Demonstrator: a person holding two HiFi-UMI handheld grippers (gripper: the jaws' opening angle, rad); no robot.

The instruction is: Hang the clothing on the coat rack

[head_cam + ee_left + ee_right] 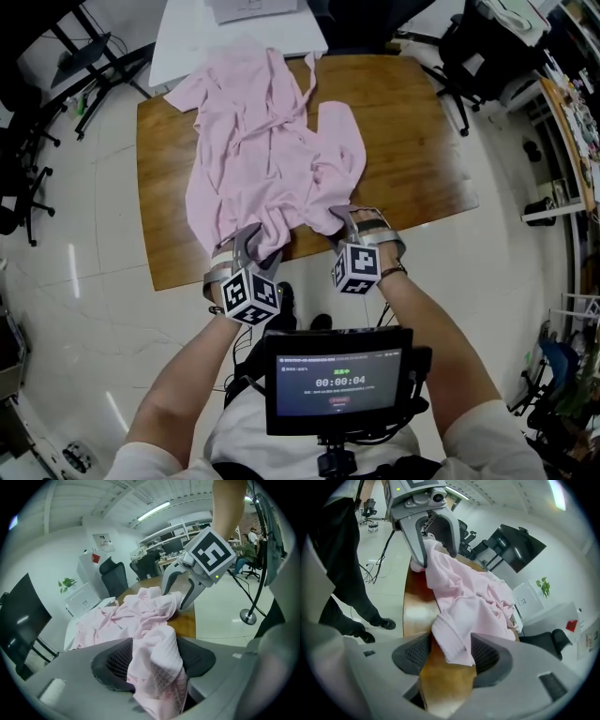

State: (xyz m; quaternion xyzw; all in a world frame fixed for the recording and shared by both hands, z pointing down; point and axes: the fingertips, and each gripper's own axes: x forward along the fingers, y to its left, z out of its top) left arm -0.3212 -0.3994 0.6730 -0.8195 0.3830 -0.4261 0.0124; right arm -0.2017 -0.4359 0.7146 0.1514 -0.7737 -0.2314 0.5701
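**Barely begun: the garment lies on the table, one gripper holding it**

We find the pink garment (267, 141) spread and rumpled across the wooden table (422, 169). Its near edge is bunched at the table's front, where both grippers meet it.

Our left gripper (154, 660) is closed on a fold of that edge. The waffle-textured cloth fills the gap from pad to pad and rises out of it.

Our right gripper (450, 654) stands wide open. A corner of cloth lies between its jaws, toward one pad, with bare table wood showing beside it, so nothing is clamped there.

We see no coat rack in any view, and nearly all of the garment rests on the table.

We judge the task to be at its first step, with only a one-sided hold made. What remains, as we read it:
- close the right jaws on the cloth
- lift the garment clear of the table
- carry it to a rack that is out of sight
- drape it there
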